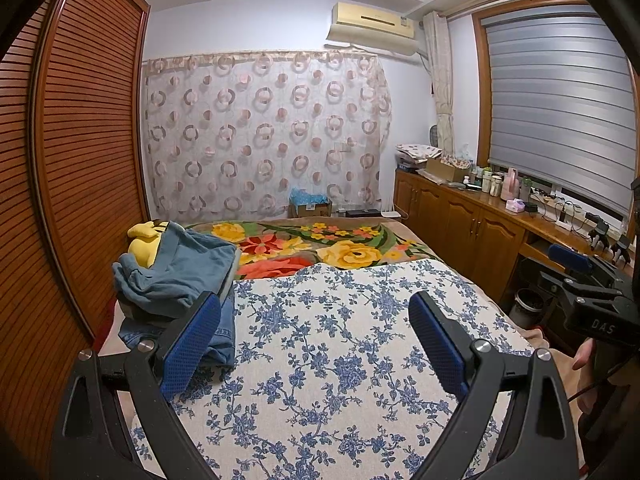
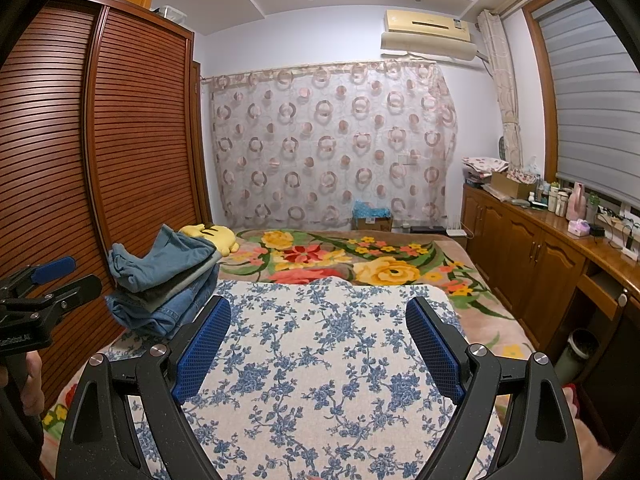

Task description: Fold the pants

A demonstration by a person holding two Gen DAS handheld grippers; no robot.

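Two grippers, the left gripper (image 1: 316, 344) and the right gripper (image 2: 320, 348), hang over the flowered cloth (image 2: 320, 360) with jaws wide open, holding nothing. The pants (image 2: 168, 276) sit stacked just left of that cloth. Best to lift only the top pair.

- Two grippers were in view: the left gripper (image 1: 316, 344) and the right gripper (image 2: 318, 346).
- One stack of pants (image 2: 168, 284) lay there; the count within was unclear.
- One yellow plush toy (image 2: 218, 236).
- One blue-flowered cloth (image 2: 320, 360).
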